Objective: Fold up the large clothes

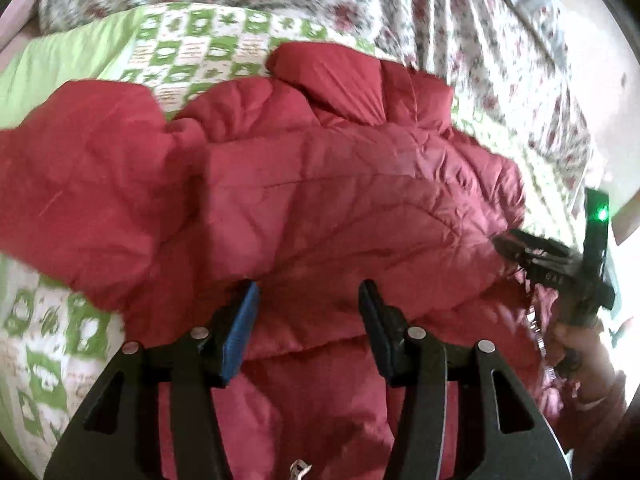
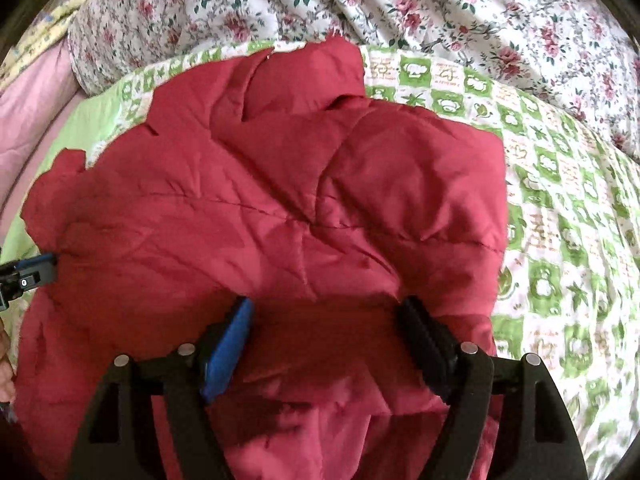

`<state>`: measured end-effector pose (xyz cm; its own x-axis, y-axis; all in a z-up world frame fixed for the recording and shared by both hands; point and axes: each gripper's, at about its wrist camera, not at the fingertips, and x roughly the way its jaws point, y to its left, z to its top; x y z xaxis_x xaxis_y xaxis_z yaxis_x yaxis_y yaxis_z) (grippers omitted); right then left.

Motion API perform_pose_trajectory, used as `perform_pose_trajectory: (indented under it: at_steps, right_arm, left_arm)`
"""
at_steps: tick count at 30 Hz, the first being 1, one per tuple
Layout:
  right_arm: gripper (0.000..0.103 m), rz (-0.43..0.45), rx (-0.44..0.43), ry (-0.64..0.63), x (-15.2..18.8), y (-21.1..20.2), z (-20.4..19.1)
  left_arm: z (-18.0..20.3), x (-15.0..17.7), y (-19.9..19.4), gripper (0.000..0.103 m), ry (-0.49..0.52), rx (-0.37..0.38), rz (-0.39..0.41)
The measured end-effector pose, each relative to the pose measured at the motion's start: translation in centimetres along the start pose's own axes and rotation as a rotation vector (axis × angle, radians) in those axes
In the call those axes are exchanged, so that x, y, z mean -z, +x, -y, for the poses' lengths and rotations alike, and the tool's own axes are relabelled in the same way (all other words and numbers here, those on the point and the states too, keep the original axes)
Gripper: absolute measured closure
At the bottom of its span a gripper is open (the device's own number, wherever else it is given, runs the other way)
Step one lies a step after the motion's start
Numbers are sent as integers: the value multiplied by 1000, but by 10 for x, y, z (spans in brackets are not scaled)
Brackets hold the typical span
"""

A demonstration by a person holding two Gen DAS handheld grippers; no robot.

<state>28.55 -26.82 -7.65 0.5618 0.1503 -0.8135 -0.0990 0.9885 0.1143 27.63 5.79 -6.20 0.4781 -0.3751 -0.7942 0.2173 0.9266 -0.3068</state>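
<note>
- Left wrist view: the left gripper [image 1: 308,312] stands with its jaws set wide apart, one finger faced in blue, the other black. Red padded fabric bulges up between the two fingers; they bracket it without pinching it.
- Same view, right edge: the right gripper [image 1: 516,248] shows against the jacket's side, held in a hand [image 1: 580,344]. A green light [image 1: 601,213] glows on its body. Motion blur hides whether it grips the cloth from this angle.
- Right wrist view: the right gripper [image 2: 328,332] also has its jaws well apart, blue pad on one side, black ribbed pad on the other. A fold of the jacket lies in the gap, loose, not clamped.
- Same view, left edge: the left gripper's blue tip [image 2: 38,266] touches the jacket's border.
- Red quilted jacket [image 2: 280,208]: spread in a rumpled heap, stitched panels facing up, collar end farthest from both grippers.
- Support: the jacket lies on a green-and-white checked quilt [image 2: 560,240], with a floral sheet [image 2: 440,4] beyond it and a pink cloth [image 2: 28,112] at the far left.
</note>
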Motion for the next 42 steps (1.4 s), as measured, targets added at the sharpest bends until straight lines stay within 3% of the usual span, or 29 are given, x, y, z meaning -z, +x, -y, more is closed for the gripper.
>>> perform_pose_trajectory:
  at_steps: [11,17,27,42]
  right_arm:
    - [25,42,-111,28,14,-44,-24]
    - [25,75,-196,32,28,-78,-40]
    - [25,109,-232,-37,58,-112,-64]
    - [25,117,-290,-83,100,-132,-89]
  left_arm:
    - [-42,21,-30,52,-123,0,32]
    - [-80,30,-56,52,-226,31,91]
    - [-168,35,-86,52,-431,-32,182]
    - [-276,21,-81,52,-637,-101,268]
